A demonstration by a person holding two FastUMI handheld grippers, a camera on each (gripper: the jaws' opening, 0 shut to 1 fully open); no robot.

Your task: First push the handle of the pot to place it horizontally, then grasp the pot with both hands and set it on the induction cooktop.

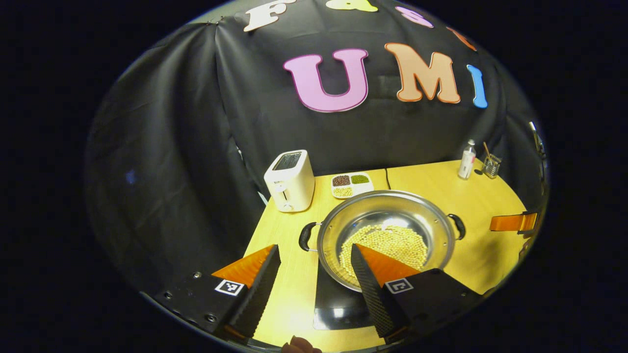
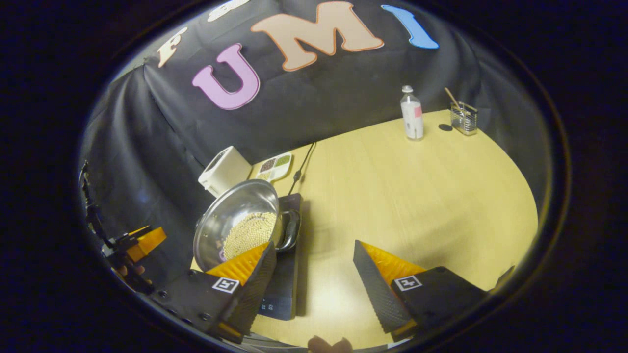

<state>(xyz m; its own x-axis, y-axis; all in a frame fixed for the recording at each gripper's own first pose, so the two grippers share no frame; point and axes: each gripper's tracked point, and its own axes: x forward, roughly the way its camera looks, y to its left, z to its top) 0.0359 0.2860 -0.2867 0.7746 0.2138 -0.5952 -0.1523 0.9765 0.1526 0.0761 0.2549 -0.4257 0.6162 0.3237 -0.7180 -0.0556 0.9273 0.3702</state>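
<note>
Steel pot (image 1: 385, 235) sits on the black cooktop (image 1: 338, 299), near the middle of the wooden table (image 1: 471, 196). The pot holds pale beans (image 1: 392, 242). Its two black handles lie level: the left handle (image 1: 306, 236) and the right handle (image 1: 457, 225) project from opposite sides of the rim.

Left gripper (image 1: 314, 267): fingers spread wide apart, holding nothing. The gripper hovers on the near side of the pot. Its right finger overlaps the pot's near rim in the left gripper view; contact cannot be confirmed.

Right gripper (image 2: 314, 264): fingers also spread wide apart, holding nothing. In the right gripper view the pot (image 2: 238, 223) lies to the left, with one handle (image 2: 290, 230) just beyond the left finger. The cooktop (image 2: 284, 279) extends under the pot toward the near edge.

Far-left items: a white toaster (image 1: 290, 180) and, beside it, a divided tray (image 1: 351, 185) of grains. A cable (image 2: 300, 169) runs from the cooktop toward the far wall. Far-right items: a bottle (image 2: 412, 113) and a small clear holder (image 2: 464, 117), well apart from the pot.
</note>
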